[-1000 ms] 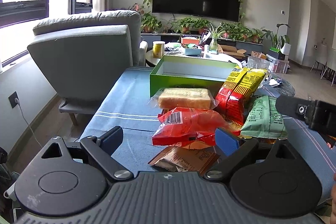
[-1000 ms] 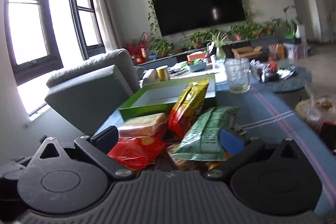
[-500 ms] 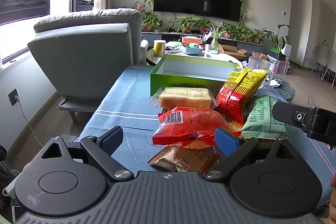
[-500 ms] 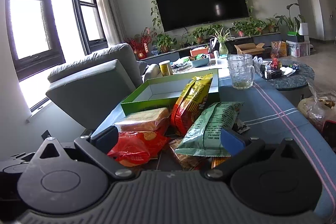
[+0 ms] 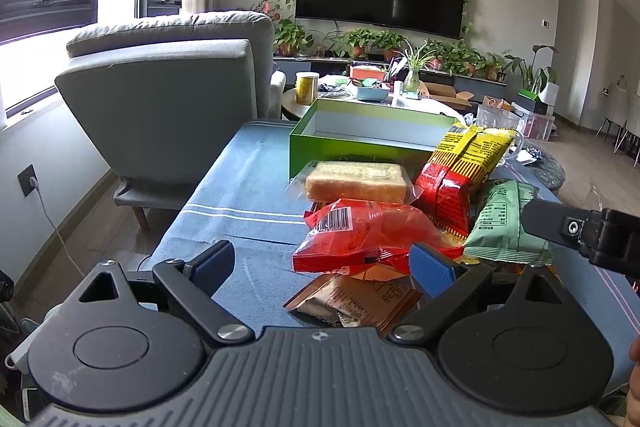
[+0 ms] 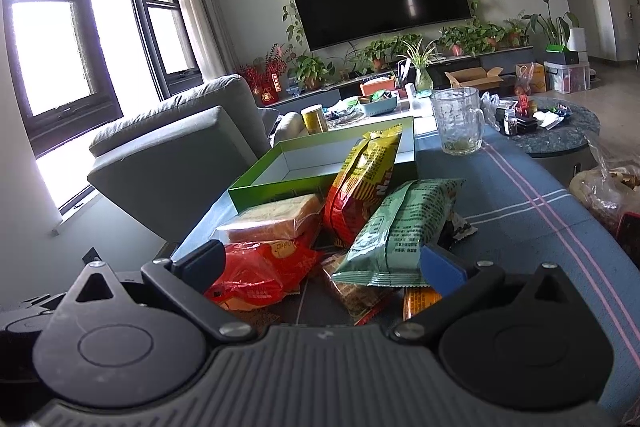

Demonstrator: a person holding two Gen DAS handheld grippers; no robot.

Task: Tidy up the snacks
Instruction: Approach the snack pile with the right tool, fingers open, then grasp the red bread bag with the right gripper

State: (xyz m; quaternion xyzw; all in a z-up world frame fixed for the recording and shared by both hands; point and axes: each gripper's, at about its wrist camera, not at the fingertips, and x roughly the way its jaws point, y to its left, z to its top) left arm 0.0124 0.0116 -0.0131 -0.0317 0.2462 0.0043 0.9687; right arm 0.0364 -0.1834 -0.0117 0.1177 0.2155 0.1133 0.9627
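A pile of snacks lies on the blue cloth: a red packet point(image 5: 360, 235), wrapped bread point(image 5: 356, 181), a yellow-red bag point(image 5: 460, 167), a green bag point(image 5: 504, 223) and a brown packet point(image 5: 356, 301). Behind them stands an empty green box point(image 5: 372, 137). My left gripper point(image 5: 322, 265) is open, just short of the brown and red packets. My right gripper point(image 6: 322, 265) is open in front of the pile: red packet point(image 6: 260, 269), green bag point(image 6: 404, 231), yellow-red bag point(image 6: 360, 183), bread point(image 6: 276, 219), box point(image 6: 320, 167). The right gripper's arm also shows in the left wrist view point(image 5: 584, 231).
A glass mug point(image 6: 458, 125) stands on the cloth right of the box. A grey armchair point(image 5: 168, 95) is to the left. A round table point(image 6: 556, 131) with clutter and a plastic bag point(image 6: 608, 187) are on the right.
Both views have shifted slightly; the right gripper has tilted up and steadied. Both grippers stay open and the snacks have not moved.
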